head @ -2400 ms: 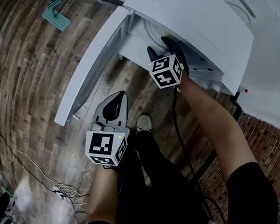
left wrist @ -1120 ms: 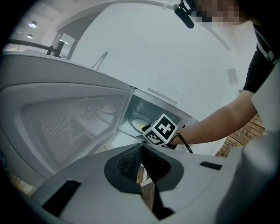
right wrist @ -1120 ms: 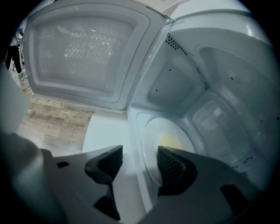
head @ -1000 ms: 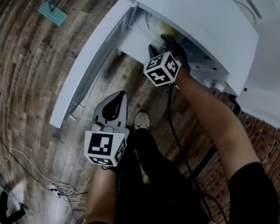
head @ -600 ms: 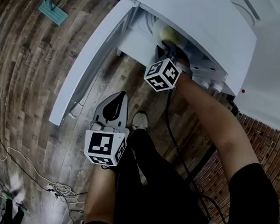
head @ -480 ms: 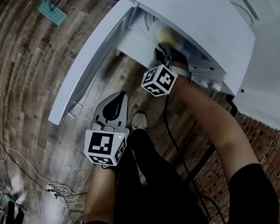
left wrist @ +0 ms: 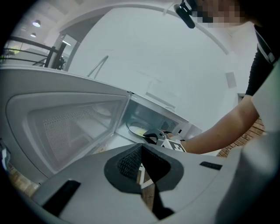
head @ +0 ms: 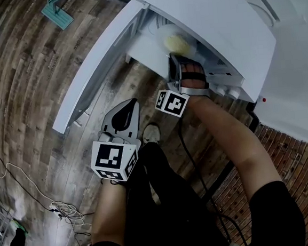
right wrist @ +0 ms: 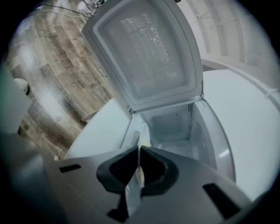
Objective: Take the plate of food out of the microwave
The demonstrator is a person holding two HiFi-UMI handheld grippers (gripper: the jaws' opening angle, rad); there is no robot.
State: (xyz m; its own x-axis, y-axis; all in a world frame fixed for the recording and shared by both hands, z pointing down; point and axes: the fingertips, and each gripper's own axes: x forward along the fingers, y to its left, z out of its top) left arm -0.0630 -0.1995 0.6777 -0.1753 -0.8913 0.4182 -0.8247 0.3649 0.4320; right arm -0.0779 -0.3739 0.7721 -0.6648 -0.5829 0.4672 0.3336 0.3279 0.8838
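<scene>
Two grippers, one microwave (head: 215, 23), one plate of food (head: 175, 37).
Plate between the right gripper's (head: 173, 58) jaws, just closing on it; microwave ahead of it and the left gripper (head: 132, 104).

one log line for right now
right gripper: jaws just closed, shut on plate rim | plate: food on it, at microwave mouth | door: open | left gripper: shut, empty

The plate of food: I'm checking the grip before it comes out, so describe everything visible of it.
The plate is round, thin and white, with pale yellow food on it. It sits about level in the mouth of the open microwave. The right gripper, whose jaws have just been closing, pinches its near rim. Whether it rests on the microwave floor is unclear.
</scene>
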